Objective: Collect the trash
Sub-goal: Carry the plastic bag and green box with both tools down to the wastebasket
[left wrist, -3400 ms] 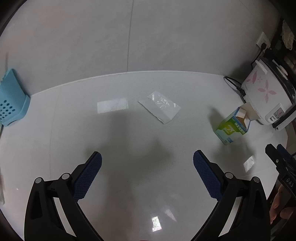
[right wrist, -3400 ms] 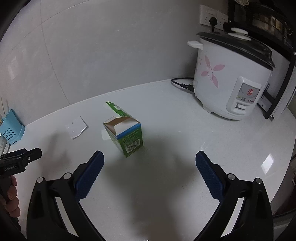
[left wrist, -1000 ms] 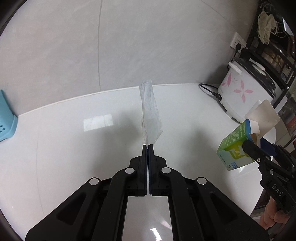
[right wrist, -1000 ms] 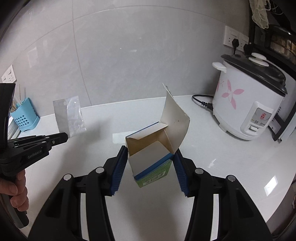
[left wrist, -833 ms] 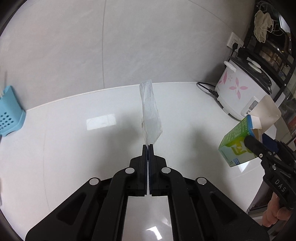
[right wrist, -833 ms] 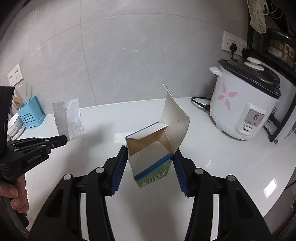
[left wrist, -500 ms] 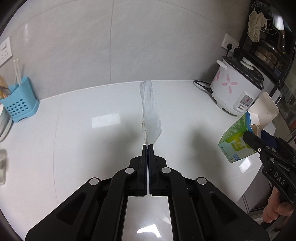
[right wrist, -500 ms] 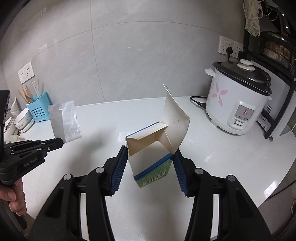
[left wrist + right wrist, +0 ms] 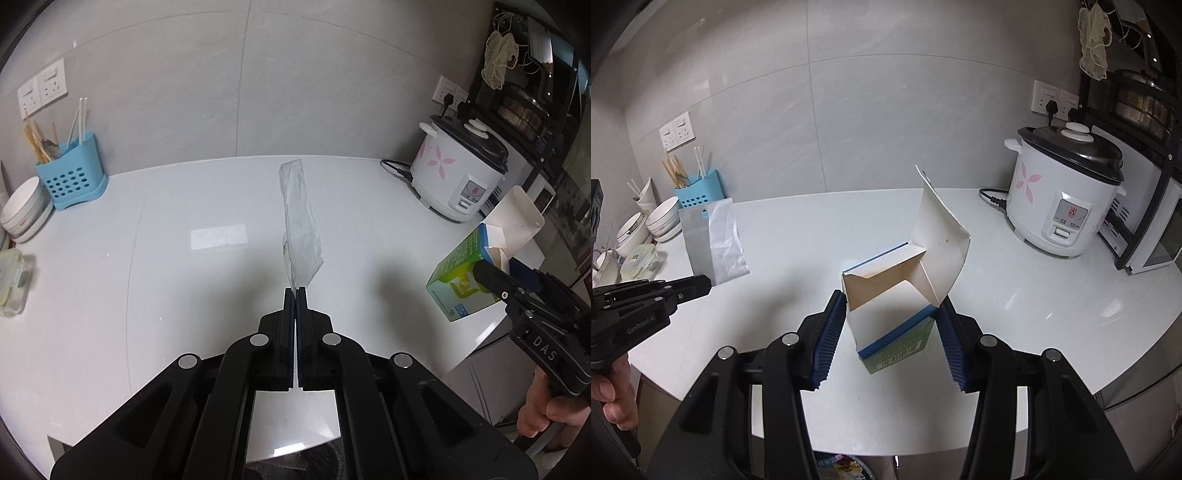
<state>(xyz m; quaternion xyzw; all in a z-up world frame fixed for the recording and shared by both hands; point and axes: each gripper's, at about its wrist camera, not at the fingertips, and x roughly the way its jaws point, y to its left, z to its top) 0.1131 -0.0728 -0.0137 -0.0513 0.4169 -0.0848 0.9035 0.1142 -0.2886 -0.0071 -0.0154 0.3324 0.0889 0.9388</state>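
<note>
My left gripper (image 9: 295, 291) is shut on the lower edge of a clear plastic wrapper (image 9: 301, 236), which stands up from its tips above the white counter (image 9: 166, 258). From the right wrist view the same wrapper (image 9: 714, 242) hangs at the left gripper's tip (image 9: 701, 286). My right gripper (image 9: 892, 328) is shut on an open green and white carton (image 9: 901, 306), its blue pads (image 9: 827, 336) pressing both sides and its flap raised. The carton (image 9: 465, 284) shows at the right edge of the left wrist view, held off the counter.
A white rice cooker (image 9: 1067, 199) with a cord stands at the back right. A blue utensil holder (image 9: 72, 173) and stacked bowls (image 9: 24, 210) sit at the back left, with a lidded container (image 9: 11, 280). A bin with trash (image 9: 842, 465) shows below the counter's front edge.
Both grippers have pulled back and up from the counter with their loads. More of the counter, the utensil holder and the bowls have come into view.
</note>
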